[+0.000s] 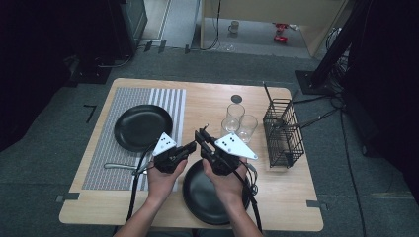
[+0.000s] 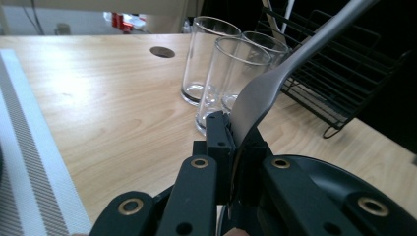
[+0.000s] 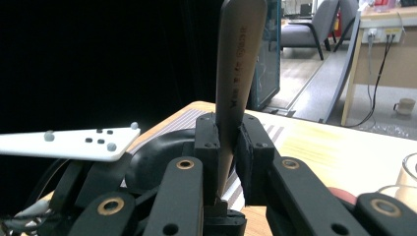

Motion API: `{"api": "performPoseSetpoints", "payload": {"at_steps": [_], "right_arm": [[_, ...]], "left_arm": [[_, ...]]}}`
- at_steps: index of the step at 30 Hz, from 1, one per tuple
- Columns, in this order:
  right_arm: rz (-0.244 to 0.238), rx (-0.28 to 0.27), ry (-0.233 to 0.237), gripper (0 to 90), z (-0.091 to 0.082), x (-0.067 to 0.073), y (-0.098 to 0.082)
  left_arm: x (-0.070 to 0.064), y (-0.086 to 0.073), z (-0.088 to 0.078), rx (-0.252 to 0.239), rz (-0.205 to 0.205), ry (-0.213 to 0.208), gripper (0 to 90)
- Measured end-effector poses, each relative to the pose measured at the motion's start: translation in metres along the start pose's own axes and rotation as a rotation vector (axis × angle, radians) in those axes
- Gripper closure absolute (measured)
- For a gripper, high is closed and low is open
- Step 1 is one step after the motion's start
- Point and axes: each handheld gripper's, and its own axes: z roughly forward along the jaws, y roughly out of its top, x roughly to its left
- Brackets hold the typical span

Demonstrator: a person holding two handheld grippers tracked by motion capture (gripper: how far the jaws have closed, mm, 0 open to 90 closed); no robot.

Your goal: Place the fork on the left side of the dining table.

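High view looks down on a wooden table [image 1: 281, 192] where the person's two hands meet just beyond the far rim of the near black plate [image 1: 205, 205]. The left gripper [image 1: 190, 146] and the right gripper [image 1: 199, 135] stand tip to tip, each with a grey three-cornered plate on top. Between them is a metal utensil [image 1: 204, 129], which shows there as little more than a thin sliver, too small to tell its kind.

From the left gripper view, the left gripper [image 2: 233, 133] has its jaws closed tight on the broad, curved end of the utensil [image 2: 275, 78], whose slim handle rises away to the upper right. Behind it stand three clear glasses [image 2: 231, 73], close together, and farther right the black wire rack [image 2: 344, 73].

From the right gripper view, the right gripper [image 3: 228, 132] has its jaws drawn in on the flat, stamped handle end of the utensil [image 3: 238, 54], which stands nearly upright between the pads. Both claws therefore grip the same piece, held above the table and clear of it.

To the far left, a second black plate [image 1: 143, 127] rests on a striped placemat [image 1: 170, 98], and another piece of cutlery [image 1: 118, 166] lies on the mat nearer the person.
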Motion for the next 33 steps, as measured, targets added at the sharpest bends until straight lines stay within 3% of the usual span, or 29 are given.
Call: {"api": "performPoseSetpoints", "payload": {"at_steps": [6,9,17,23,27,29,33], "right_arm": [[-0.021,0.019,0.020,77.8,0.006,-0.002,-0.008],[-0.015,0.030,0.057,76.4,0.010,-0.004,-0.014],[0.017,0.036,0.078,82.0,0.018,-0.005,-0.022],[-0.011,0.031,0.057,85.1,0.017,-0.004,-0.021],[-0.024,0.031,0.043,85.3,0.016,-0.004,-0.021],[-0.032,0.029,0.031,85.3,0.015,-0.005,-0.020],[-0.042,0.032,0.009,85.3,0.013,-0.009,-0.018]], "left_arm": [[0.004,0.001,-0.002,-0.004,-0.060,-0.055,89.7],[0.005,0.001,-0.003,-0.004,-0.064,-0.073,89.7],[0.005,-0.001,-0.002,-0.005,-0.084,-0.118,89.6],[0.006,-0.002,-0.001,-0.003,-0.089,-0.139,89.1],[0.005,-0.002,-0.001,-0.005,-0.069,-0.139,77.8],[0.004,-0.003,-0.002,-0.003,-0.019,-0.110,69.5],[0.004,-0.003,-0.006,-0.013,0.007,-0.141,62.9]]}}
